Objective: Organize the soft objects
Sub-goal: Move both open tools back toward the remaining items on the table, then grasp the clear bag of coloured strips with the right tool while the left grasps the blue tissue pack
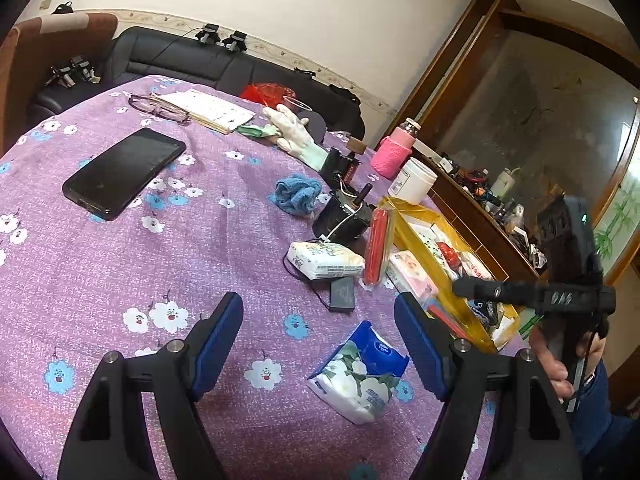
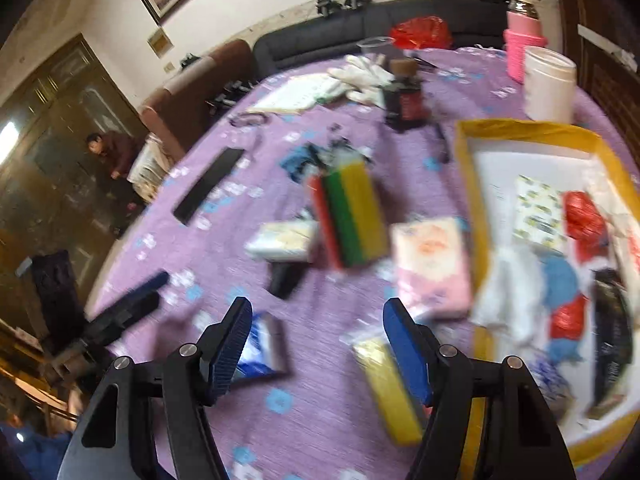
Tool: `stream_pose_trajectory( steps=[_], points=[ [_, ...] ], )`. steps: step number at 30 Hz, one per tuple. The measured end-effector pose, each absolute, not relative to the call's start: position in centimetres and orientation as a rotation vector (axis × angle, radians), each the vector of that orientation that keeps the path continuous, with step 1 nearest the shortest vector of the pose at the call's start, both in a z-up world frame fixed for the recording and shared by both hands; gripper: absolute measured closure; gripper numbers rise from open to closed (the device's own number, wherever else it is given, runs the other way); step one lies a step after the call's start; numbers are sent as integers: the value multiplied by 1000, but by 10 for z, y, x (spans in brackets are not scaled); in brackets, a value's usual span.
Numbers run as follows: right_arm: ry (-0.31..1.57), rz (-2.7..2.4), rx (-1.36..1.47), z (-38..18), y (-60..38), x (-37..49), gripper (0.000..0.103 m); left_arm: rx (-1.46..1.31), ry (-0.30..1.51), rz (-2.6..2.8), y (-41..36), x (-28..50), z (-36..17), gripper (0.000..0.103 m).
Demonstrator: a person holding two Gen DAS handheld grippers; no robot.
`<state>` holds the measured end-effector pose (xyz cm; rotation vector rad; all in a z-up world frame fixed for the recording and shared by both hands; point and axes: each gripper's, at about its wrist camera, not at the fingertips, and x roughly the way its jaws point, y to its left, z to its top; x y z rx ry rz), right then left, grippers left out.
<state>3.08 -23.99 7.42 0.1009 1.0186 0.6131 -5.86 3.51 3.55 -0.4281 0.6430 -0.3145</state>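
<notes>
My left gripper (image 1: 319, 308) is open and empty above the purple flowered tablecloth (image 1: 120, 280). A blue-and-white tissue pack (image 1: 358, 374) lies just ahead of it, near its right finger. A white tissue pack (image 1: 324, 260), a blue cloth (image 1: 298, 193), white gloves (image 1: 294, 130) and a pink tissue pack (image 1: 412, 274) lie further off. My right gripper (image 2: 317, 312) is open and empty above the cloth; the view is blurred. Ahead of it are a striped sponge pack (image 2: 350, 216), the pink tissue pack (image 2: 434, 266) and a yellow box (image 2: 466, 148) holding soft items.
A black phone (image 1: 124, 172), glasses (image 1: 158, 108), a booklet (image 1: 208, 110), a black motor (image 1: 344, 216), a pink-sleeved jar (image 1: 394, 152) and a white jar (image 1: 414, 180) stand on the table. A small black box (image 1: 343, 294) lies by the white pack. A sofa (image 1: 200, 60) lies behind.
</notes>
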Motion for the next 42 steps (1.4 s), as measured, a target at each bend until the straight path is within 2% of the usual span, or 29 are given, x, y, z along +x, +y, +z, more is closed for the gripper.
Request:
stream_pose_trajectory(
  steps=[10, 11, 13, 16, 19, 22, 26, 27, 28, 31, 35, 42],
  points=[
    [1065, 483, -231, 32, -234, 10, 31, -436, 642, -324, 36, -58, 36, 26],
    [1072, 475, -258, 28, -231, 10, 32, -435, 642, -323, 36, -58, 36, 26],
    [1085, 503, -282, 24, -226, 2, 45, -435, 640, -324, 36, -59, 36, 26],
    [1062, 604, -247, 30, -215, -12, 48, -437, 643, -328, 36, -58, 36, 26],
    [982, 592, -314, 38, -207, -24, 48, -433, 644, -337, 35, -58, 37, 26],
    [967, 586, -357, 35, -209, -27, 34, -418, 644, -357, 31, -59, 37, 26],
    [998, 592, -361, 25, -217, -25, 33, -367, 647, -415, 20, -62, 39, 22],
    [1015, 605, -340, 22, -220, -23, 34, -347, 650, -431, 16, -63, 40, 21],
    [1029, 614, -315, 20, -223, -23, 50, -320, 654, -447, 10, -64, 41, 20],
    [1012, 609, -279, 19, -228, -28, 56, -221, 679, -470, -7, -67, 42, 16],
    [980, 580, -196, 24, -237, -31, 56, -78, 747, -475, -32, -66, 38, 12],
    [940, 583, -140, 16, -242, -34, 56, 119, 862, -466, -70, -53, 21, 12]
  ],
)
